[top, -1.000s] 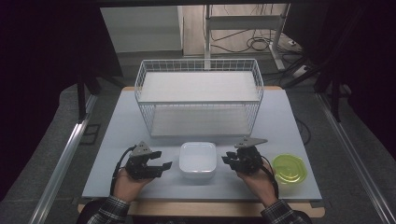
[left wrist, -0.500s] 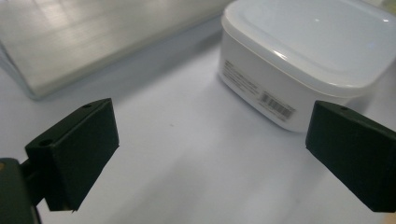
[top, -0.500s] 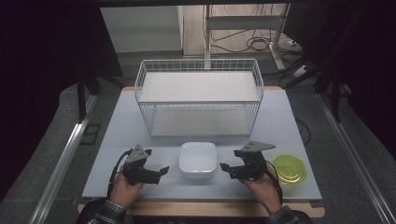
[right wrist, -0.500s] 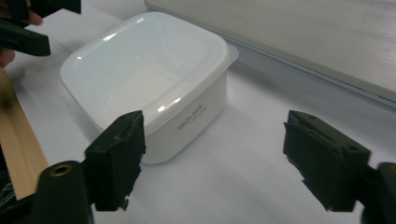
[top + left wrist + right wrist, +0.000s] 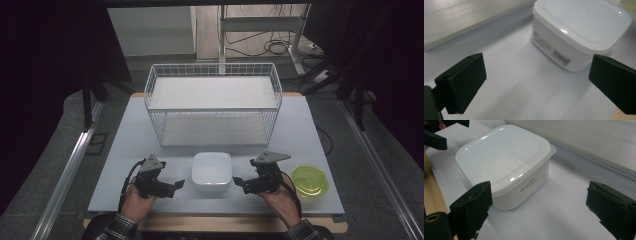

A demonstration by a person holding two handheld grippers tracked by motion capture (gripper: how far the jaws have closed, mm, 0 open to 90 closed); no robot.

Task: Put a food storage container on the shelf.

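Lidded white plastic container (image 5: 212, 171) sat on the pale table (image 5: 125, 145), near its front edge, just in front of the white wire basket (image 5: 213, 102) and roughly centred between my two grippers. Lid was on. From the left gripper view I noted a barcode label on the container's side wall (image 5: 560, 53); from the right gripper view a printed line of text on another wall (image 5: 529, 185).

Left gripper (image 5: 176, 185) lay to the container's left, jaws pointing toward it, apart from it. Jaws had just been opening and stood wide; nothing between them but bare table, and the pads touched nothing.

Right gripper (image 5: 239, 182) lay to the container's right, jaws pointing toward it, close to the wall but not touching. Its jaws had also just been opening, the last stretch only a moment before; in the right gripper view the left pad (image 5: 471, 208) stood just in front of the container's near corner, the other over bare table. Nothing was held.

A yellow-green lidded round container (image 5: 310, 180) sat right of the right hand (image 5: 280, 197), at the table's front right.
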